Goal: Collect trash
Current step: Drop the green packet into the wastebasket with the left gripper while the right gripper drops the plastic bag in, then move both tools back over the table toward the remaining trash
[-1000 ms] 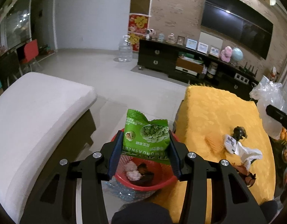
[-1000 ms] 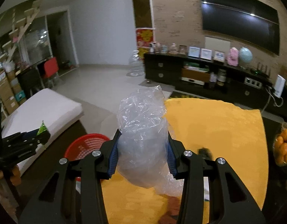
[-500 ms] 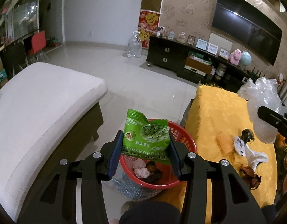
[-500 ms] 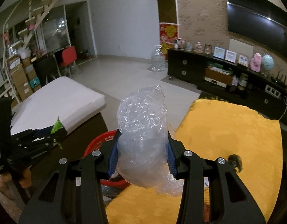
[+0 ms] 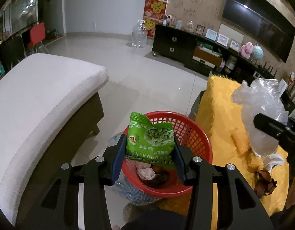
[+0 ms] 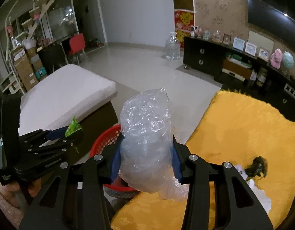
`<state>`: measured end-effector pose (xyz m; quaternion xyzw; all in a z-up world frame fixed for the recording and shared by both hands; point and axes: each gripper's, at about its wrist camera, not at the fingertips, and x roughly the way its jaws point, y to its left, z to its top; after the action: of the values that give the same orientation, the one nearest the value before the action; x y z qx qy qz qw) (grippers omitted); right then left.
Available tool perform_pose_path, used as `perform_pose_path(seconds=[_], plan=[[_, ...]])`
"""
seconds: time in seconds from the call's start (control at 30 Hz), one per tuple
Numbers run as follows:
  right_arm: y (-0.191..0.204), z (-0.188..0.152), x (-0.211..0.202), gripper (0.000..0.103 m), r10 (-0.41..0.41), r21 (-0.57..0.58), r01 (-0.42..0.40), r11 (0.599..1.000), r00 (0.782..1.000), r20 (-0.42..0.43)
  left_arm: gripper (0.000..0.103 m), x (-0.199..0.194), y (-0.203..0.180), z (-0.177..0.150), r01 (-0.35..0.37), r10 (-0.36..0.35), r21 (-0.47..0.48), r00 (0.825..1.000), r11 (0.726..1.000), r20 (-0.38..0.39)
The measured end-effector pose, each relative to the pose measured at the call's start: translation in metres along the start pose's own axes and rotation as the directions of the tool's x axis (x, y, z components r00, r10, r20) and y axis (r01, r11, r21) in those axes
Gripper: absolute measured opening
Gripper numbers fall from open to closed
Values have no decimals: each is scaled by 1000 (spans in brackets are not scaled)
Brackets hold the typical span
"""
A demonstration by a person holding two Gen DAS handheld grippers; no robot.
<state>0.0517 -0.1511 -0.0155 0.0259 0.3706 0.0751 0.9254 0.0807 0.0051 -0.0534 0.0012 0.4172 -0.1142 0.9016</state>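
Note:
My left gripper (image 5: 149,145) is shut on a green snack packet (image 5: 150,138) and holds it over the near rim of a red mesh basket (image 5: 195,134) that stands on the floor with some scraps inside. My right gripper (image 6: 146,149) is shut on a crumpled clear plastic bag (image 6: 147,126) and holds it above the yellow table's left edge, just right of the basket (image 6: 105,138). The bag also shows in the left wrist view (image 5: 260,111). The left gripper (image 6: 70,132) with the packet shows in the right wrist view.
A yellow cloth-covered table (image 6: 243,126) carries white paper (image 6: 262,197), a dark scrap (image 6: 256,166) and brown peels (image 5: 264,180). A white cushioned bench (image 5: 38,95) stands left of the basket. A black TV cabinet (image 5: 185,46) and a water jug (image 5: 139,34) stand at the far wall.
Both grippers have moved left towards the basket. The basket has come further into both views. The grips on the packet and the bag are unchanged.

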Motion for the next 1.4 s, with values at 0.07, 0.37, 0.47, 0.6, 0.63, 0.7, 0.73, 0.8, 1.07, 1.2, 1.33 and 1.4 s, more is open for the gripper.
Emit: perform_pose_path(seconds=[0.07,0.37,0.47,0.6,0.63,0.7,0.73,0.8,1.07,1.2,1.33,1.4], plan=[[-1,-3,11,42,9,5,-9,1000,1000,-23,44,10,0,-1,9,-9,-4,1000,1000,-20],[6,-12,55,44,49,25,-46,999,992,-118,44,44,0,-16,18,-18,2,994,1000,-111],[8,-14,65,50,60,33,-56,998,988,-142,44,48,2,-19,22,-23,-6,992,1000,-124],[12,-15,72,53,86,52,-78,996,984,-155,47,51,4,-20,23,-24,-10,990,1000,-136],[11,-15,73,56,88,53,-81,995,984,-156,47,52,5,-21,23,-24,-14,990,1000,-140],[11,-16,73,59,91,57,-83,995,984,-152,54,52,5,-20,23,-25,-19,989,1000,-146],[9,-16,72,60,91,59,-83,995,984,-150,58,52,5,-21,18,-21,-22,989,1000,-145],[8,-16,72,63,92,65,-83,994,985,-147,62,51,5,-22,13,-16,-22,990,1000,-142],[-2,-15,59,63,73,73,-64,995,990,-120,70,36,2,-20,-7,7,1,995,1000,-100],[-6,-15,46,64,47,65,-41,997,995,-90,72,25,-4,-15,-17,19,27,997,999,-70],[-13,-17,29,65,9,63,-5,998,998,-55,73,15,-12,-12,-8,10,43,999,999,-45],[-17,-20,22,66,-12,65,15,998,999,-41,73,11,-16,-11,2,0,50,999,999,-36]])
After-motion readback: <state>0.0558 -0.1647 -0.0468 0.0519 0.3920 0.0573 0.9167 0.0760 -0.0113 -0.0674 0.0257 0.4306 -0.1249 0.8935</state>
